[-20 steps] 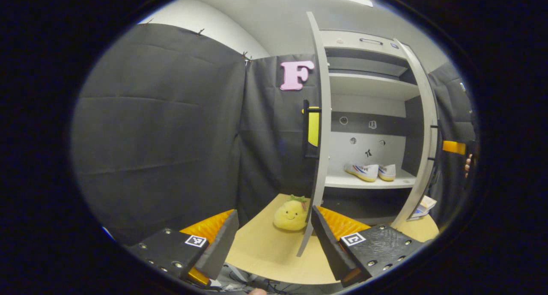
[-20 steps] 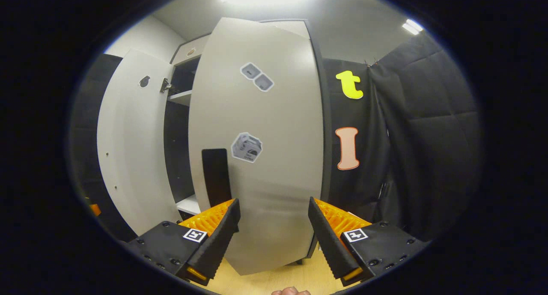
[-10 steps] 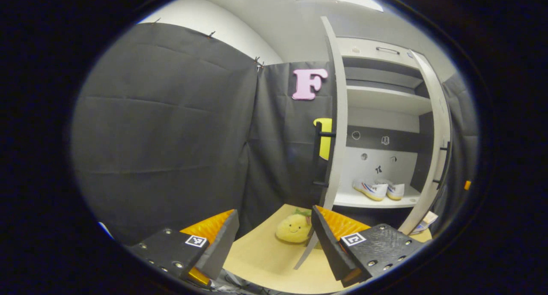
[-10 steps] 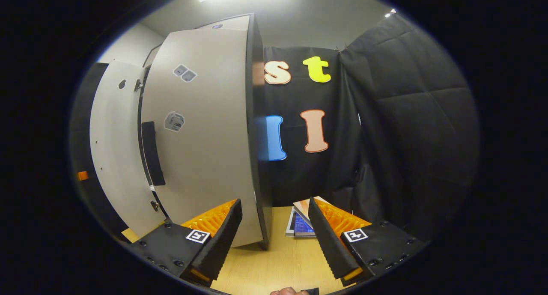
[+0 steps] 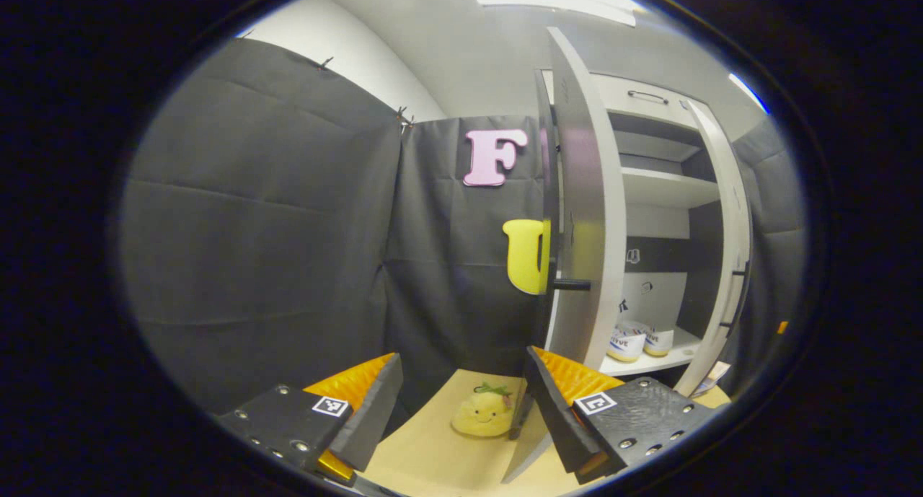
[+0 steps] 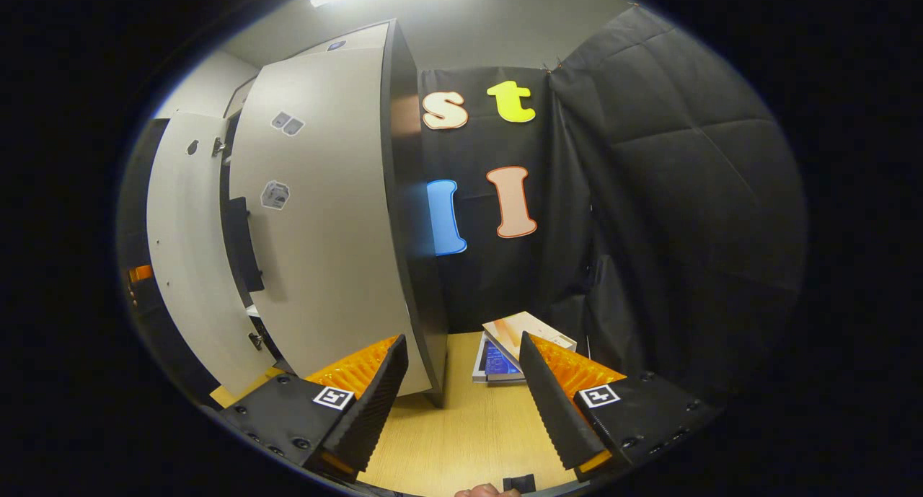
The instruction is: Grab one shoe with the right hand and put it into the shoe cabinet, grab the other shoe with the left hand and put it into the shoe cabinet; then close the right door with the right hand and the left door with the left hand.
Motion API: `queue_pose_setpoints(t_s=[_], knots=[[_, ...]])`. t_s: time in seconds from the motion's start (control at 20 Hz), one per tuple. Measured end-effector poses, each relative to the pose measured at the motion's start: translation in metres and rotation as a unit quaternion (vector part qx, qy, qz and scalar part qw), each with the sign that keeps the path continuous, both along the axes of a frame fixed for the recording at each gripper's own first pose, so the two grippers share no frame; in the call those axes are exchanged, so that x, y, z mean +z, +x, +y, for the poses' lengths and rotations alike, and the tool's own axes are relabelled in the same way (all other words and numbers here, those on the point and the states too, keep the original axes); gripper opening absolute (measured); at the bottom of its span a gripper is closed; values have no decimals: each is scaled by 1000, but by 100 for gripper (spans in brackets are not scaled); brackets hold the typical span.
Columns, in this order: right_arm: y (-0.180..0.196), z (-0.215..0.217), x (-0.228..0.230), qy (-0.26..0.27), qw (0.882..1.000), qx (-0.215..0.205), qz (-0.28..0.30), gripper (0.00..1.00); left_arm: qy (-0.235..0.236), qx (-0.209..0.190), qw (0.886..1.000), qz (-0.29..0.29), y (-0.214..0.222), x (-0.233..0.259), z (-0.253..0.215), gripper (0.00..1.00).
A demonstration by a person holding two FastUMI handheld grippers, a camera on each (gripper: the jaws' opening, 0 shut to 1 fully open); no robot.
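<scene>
Shoes (image 5: pixel 638 340) in left gripper view; books (image 6: pixel 508 349) in right.

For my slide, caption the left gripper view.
Both shoes shelved in the shoe cabinet; left door half-closed, open left gripper nearby.

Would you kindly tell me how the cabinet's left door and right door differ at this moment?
The left door stands ajar, the shoes visible past it; the right door looks nearly shut. The right door carries stickers on its front; none is plain on the left door's front. Both are pale grey with dark handles.
</scene>
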State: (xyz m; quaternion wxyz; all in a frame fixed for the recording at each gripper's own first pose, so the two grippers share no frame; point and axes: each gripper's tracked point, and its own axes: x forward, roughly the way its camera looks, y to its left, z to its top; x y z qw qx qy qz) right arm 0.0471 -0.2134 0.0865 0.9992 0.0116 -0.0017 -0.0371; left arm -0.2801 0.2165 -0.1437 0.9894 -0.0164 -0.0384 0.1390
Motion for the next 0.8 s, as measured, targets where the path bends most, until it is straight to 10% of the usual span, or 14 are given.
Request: queue_pose_setpoints(t_s=[0.8], knots=[[4,96,-13,1,1000,-22,-4,98,29,-93,995,16,45,-3,-6,94]])
